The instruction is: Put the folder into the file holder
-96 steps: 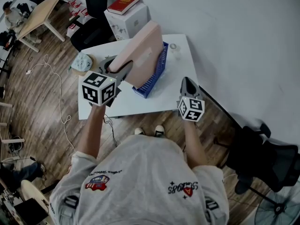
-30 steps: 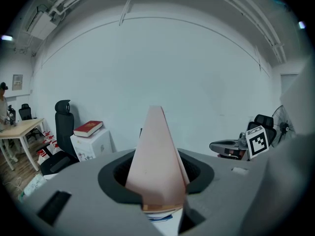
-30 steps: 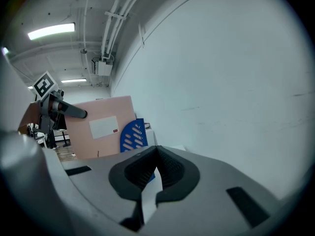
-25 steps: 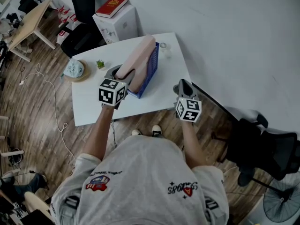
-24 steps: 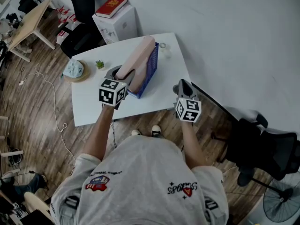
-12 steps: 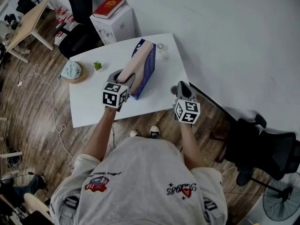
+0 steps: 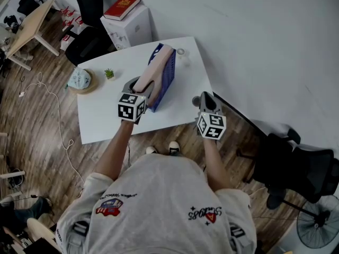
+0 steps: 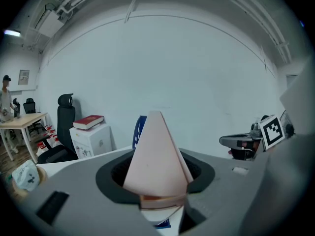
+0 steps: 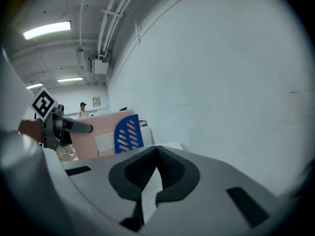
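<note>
The folder (image 7: 157, 67) stands in the blue holder (image 7: 169, 77) on the table (image 7: 106, 115). Your left gripper (image 7: 141, 84) has its fingers (image 8: 74, 181) on the near corner; they have just been opening (the folder is between them). The right gripper (image 7: 204, 96) hovers beside it, over the table edge — fingers together, empty.

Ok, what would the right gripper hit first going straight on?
Probably the white rectangular table, whose top shows just past the right gripper's tips; depth is unclear, so it might pass on to the white wall. The blue slotted file holder stands off to its left.
</note>
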Demonstrator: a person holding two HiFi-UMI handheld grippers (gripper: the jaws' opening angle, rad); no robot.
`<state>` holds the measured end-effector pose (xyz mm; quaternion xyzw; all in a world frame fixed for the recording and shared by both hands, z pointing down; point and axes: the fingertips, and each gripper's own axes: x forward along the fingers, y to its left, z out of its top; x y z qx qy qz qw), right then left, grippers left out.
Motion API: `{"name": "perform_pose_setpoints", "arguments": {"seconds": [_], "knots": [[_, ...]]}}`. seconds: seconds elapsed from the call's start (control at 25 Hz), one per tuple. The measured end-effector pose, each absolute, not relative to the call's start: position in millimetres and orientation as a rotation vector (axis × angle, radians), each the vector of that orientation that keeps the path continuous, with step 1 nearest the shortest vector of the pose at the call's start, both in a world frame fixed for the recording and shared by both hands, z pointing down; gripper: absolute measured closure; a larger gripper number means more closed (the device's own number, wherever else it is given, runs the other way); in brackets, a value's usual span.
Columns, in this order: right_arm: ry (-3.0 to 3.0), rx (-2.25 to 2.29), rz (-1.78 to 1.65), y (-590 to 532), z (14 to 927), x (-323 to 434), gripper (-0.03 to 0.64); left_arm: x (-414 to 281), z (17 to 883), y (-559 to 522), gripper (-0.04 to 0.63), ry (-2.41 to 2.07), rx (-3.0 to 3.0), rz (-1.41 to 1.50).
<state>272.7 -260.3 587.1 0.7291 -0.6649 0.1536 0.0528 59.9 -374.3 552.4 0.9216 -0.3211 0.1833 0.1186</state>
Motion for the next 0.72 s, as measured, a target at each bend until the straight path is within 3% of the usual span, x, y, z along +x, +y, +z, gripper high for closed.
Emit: {"name": "perform_pose_setpoints", "arguments": {"seconds": [0.72], "knots": [[-2.168,2.062,0.414,-287.2,569.2,223.5,0.624,14.4,515.4,-351.0,0.376,-0.873,2.713,0.231]]}}
